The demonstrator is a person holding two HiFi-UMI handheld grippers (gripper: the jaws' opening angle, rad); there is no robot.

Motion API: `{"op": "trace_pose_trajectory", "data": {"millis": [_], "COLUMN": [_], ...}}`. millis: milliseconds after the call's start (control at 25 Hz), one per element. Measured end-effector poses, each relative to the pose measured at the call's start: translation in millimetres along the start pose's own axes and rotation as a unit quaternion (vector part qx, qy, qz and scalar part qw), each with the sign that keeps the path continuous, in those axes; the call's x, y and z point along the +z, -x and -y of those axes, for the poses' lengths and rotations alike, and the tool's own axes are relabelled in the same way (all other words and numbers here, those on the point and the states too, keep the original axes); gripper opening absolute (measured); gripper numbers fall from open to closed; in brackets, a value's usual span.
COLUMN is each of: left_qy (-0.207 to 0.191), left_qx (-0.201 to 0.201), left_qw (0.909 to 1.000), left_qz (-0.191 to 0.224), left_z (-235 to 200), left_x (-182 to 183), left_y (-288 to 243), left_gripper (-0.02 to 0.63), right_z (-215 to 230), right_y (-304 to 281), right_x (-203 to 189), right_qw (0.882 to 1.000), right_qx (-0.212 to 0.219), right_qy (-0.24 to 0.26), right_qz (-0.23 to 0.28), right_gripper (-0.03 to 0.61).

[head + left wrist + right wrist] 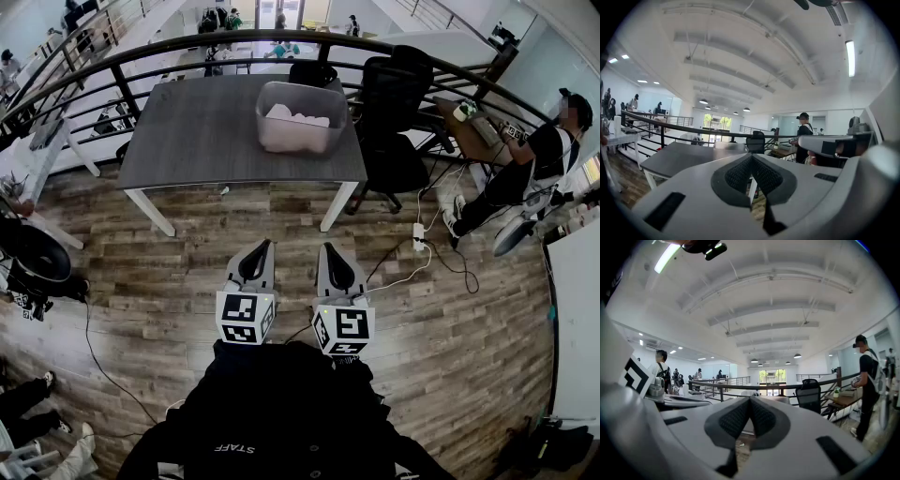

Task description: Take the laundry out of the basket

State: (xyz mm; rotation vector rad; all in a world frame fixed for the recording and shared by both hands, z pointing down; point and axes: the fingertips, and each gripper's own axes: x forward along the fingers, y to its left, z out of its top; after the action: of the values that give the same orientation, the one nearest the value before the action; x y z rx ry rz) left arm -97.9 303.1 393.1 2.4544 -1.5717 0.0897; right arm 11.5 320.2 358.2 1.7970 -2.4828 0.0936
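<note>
A translucent basket of pale laundry stands upright on the table's far right.

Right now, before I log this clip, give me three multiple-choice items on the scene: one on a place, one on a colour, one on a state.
1. Where does the translucent plastic laundry basket stand, relative to the dark grey rectangular table?
A. on its left end
B. on its right part
C. under it

2. What colour is the laundry in the basket?
A. white
B. red
C. black

3. How do the jaws of the left gripper and the right gripper stand?
A. both wide open
B. both shut on cloth
C. both shut, with nothing between them

Key:
1 B: the head view shows the basket on the tabletop near the right edge.
2 A: pale white cloth shows over the rim.
3 C: each gripper view shows the pads meeting, with nothing between them.
</note>
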Motion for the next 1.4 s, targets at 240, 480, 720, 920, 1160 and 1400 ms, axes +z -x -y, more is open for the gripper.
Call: {"op": "trace_pose_trajectory", "data": {"millis": [240, 480, 720, 920, 1160, 1400], "left_qy": [0.0, -0.001, -0.002, 0.0, 0.004, 0.004], "left_qx": [-0.001, 0.001, 0.005, 0.011, 0.027, 0.033], "left_qw": [1.0, 1.0, 0.9999, 0.9997, 0.9995, 0.9991], "left_qz": [-0.002, -0.007, -0.012, -0.02, -0.017, -0.025], "left_z": [2, 6, 8, 11, 17, 32], "left_x": [1, -2, -7, -11, -13, -29], "left_y": [-7, -13, -17, -21, -30, -37], "left_gripper": [0.003, 0.003, 0.003, 0.003, 0.003, 0.003], "right_z": [2, 9, 16, 23, 30, 43], "right_y": [-5, -8, -11, -13, -10, -3], "right_x": [2, -1, -7, -12, -16, -31], "right_qw": [1.0, 1.0, 1.0, 1.0, 0.999, 0.998], "right_qx": [0.004, 0.008, 0.008, 0.012, 0.036, 0.054], "right_qy": [0.002, 0.0, -0.003, -0.007, 0.005, 0.002], "right_qz": [-0.001, -0.004, -0.011, -0.018, -0.019, -0.023], "right_gripper": [0.014, 0.014, 0.014, 0.014, 0.014, 0.014]}}
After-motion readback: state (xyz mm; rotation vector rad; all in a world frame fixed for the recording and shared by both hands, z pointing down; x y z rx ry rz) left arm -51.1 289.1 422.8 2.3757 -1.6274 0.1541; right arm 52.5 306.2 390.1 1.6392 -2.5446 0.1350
